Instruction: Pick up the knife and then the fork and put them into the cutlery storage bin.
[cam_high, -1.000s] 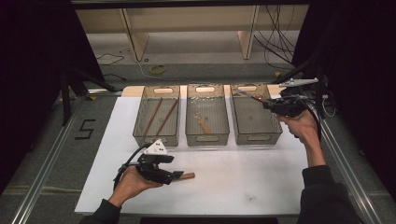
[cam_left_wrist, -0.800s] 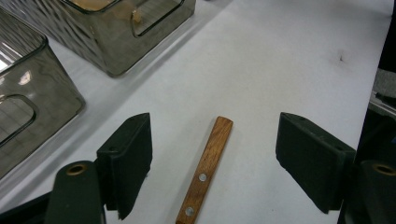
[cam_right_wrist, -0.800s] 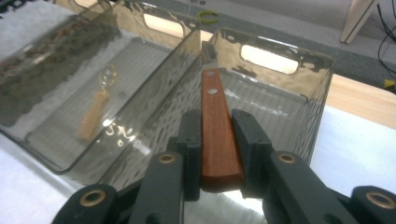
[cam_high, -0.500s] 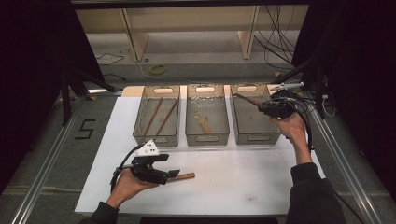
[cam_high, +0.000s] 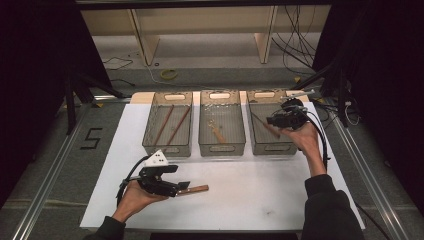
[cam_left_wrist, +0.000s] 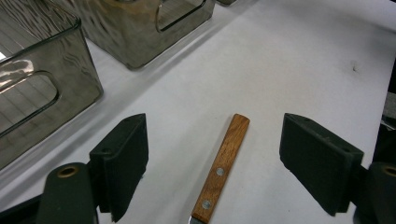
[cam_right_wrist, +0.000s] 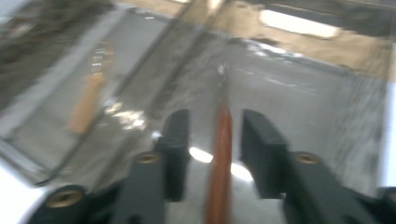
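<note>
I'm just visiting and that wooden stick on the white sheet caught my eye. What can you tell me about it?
It is a wooden handle, light brown with visible grain and two metal rivets. At its near end a bit of grey metal begins, so it looks like a knife or similar tool. It lies flat on the white sheet, in front of the bins. The left gripper straddles it with jaws wide open, pads clear of the wood on both sides.
</note>
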